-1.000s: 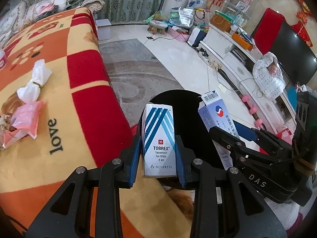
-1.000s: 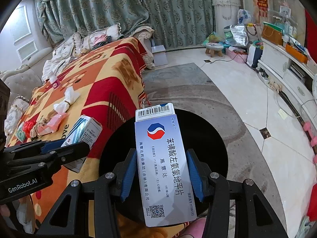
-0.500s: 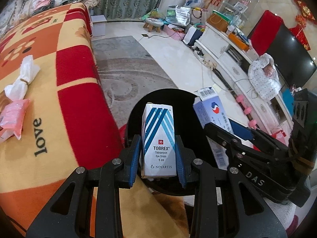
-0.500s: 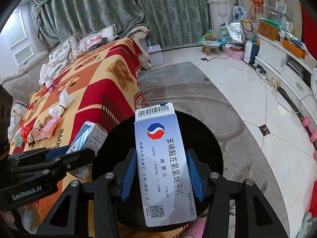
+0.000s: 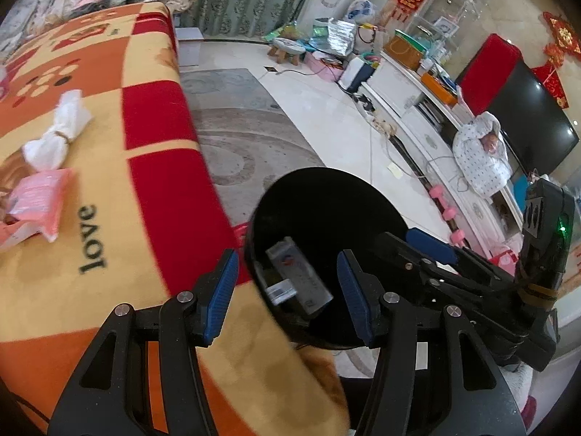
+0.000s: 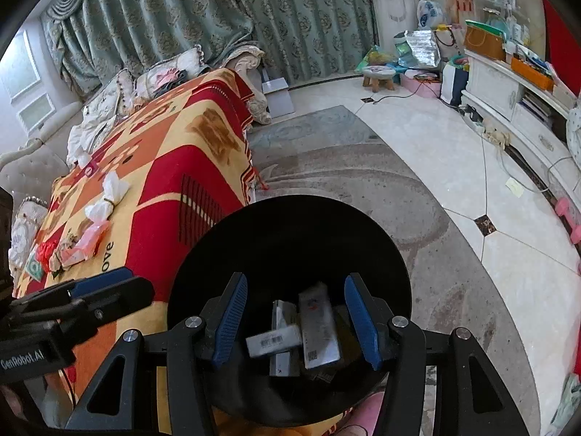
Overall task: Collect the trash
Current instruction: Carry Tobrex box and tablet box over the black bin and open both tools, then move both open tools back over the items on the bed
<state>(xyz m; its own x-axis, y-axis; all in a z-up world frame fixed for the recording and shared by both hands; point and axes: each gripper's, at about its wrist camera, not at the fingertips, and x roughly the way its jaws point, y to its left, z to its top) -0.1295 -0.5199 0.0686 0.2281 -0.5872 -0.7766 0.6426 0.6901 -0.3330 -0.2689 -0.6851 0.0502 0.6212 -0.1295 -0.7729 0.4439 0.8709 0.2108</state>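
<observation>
A black round trash bin stands beside the blanket-covered table. Two medicine boxes lie inside it. My left gripper is open and empty, above the bin's near left rim. My right gripper is open and empty, directly above the bin; it shows in the left wrist view at the right. On the blanket lie a white knotted tissue and a pink wrapper.
A red, orange and yellow blanket covers the table on the left. A grey rug and a tiled floor lie beyond the bin. A white TV cabinet stands along the right wall. More scraps lie at the blanket's far left.
Both grippers opened and let go of their boxes. The two boxes dropped into the black bin. The left gripper shifted slightly left of the bin.
</observation>
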